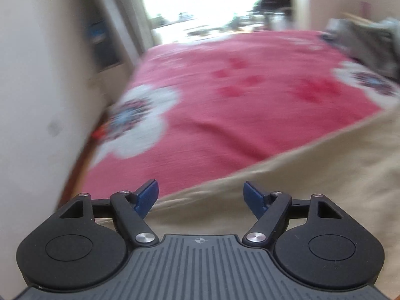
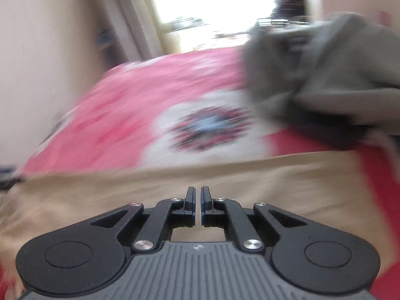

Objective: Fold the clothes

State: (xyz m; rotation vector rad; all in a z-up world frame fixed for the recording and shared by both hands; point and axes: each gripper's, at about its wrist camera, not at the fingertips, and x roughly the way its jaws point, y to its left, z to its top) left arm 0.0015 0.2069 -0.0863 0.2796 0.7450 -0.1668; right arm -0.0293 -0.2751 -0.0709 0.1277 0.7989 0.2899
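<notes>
Beige garment (image 1: 312, 180) spread on the bed, nearest thing in both wrist views, running under and just ahead of both tools. Far edge reads as a fairly straight line across the right wrist view; whether that is a fold or a hem cannot be told through the blur.

Left tool (image 1: 201, 196): jaws released, wide apart, blue pads bare, hovering over the beige cloth near its edge. Right tool (image 2: 198, 203): jaws clenched to a narrow slit; no cloth shows between the pads, and whether any is pinched out of sight I cannot tell.

Beyond the garment: red bedspread (image 1: 225, 115) with white flower patches, bare in the middle. Further right, a crumpled grey-green garment (image 2: 332, 80) heaped on the spread, near the beige one's far edge. Wall to the left, bright window at the back. Both views smeared.

Judgement: the beige piece is the one in hand, mid-fold or being laid flat; the scene fits either. Any grip to come calls for the left jaws closing on an edge, with care not to bunch loose fabric.
</notes>
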